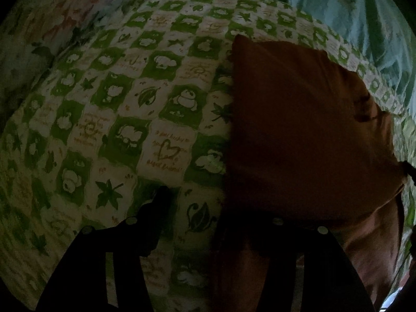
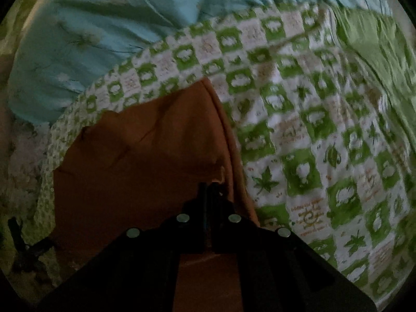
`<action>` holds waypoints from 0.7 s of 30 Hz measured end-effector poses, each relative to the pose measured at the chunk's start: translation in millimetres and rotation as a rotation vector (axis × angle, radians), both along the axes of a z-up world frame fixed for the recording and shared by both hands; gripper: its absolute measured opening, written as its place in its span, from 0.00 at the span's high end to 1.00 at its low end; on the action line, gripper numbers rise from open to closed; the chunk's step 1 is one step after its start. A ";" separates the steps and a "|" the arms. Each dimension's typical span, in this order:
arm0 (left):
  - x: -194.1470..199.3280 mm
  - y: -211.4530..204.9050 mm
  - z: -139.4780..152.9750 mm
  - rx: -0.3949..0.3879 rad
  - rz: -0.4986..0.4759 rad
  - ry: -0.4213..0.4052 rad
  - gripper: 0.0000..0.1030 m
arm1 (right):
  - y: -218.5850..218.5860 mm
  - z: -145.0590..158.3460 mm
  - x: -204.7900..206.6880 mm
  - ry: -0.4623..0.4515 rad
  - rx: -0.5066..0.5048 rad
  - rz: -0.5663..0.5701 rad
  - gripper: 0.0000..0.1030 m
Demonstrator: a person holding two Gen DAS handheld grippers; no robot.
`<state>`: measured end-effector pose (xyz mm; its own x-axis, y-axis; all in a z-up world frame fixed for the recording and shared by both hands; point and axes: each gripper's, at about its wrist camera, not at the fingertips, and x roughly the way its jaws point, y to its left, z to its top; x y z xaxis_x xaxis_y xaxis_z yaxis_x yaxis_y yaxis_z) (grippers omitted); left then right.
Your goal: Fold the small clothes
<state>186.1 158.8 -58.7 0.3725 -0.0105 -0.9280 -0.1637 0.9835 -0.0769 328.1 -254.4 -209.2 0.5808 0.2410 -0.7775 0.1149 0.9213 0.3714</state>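
An orange-brown garment [image 1: 299,130] lies on a green and white checked bedsheet [image 1: 130,91]. In the left wrist view it fills the right half, and its near part drapes over my right finger. My left gripper [image 1: 197,205] has its jaws wide apart; only the left fingertip [image 1: 162,195] shows, over bare sheet. In the right wrist view the garment [image 2: 145,156] fills the lower left. My right gripper [image 2: 210,186] is shut on the garment's right hem near a corner.
A light blue quilt [image 2: 91,39] lies bunched along the far side of the bed. A plain green cloth [image 2: 377,46] lies at the far right. A floral fabric [image 1: 65,13] lies at the far left. The light is dim.
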 end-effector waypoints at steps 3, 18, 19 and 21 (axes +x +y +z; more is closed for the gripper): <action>-0.1 -4.2 5.9 0.008 0.006 0.004 0.44 | 3.7 -9.7 5.1 0.031 -0.039 0.036 0.97; -60.7 -29.8 50.4 -0.017 0.048 0.042 0.35 | -10.1 -16.2 1.3 0.073 -0.032 0.152 0.50; -67.9 -35.8 54.6 -0.027 0.057 0.040 0.34 | -8.9 -17.2 0.6 0.075 -0.033 0.164 0.50; -85.4 -45.4 60.8 -0.069 0.053 0.038 0.33 | -7.8 -16.5 -6.9 0.074 -0.032 0.168 0.50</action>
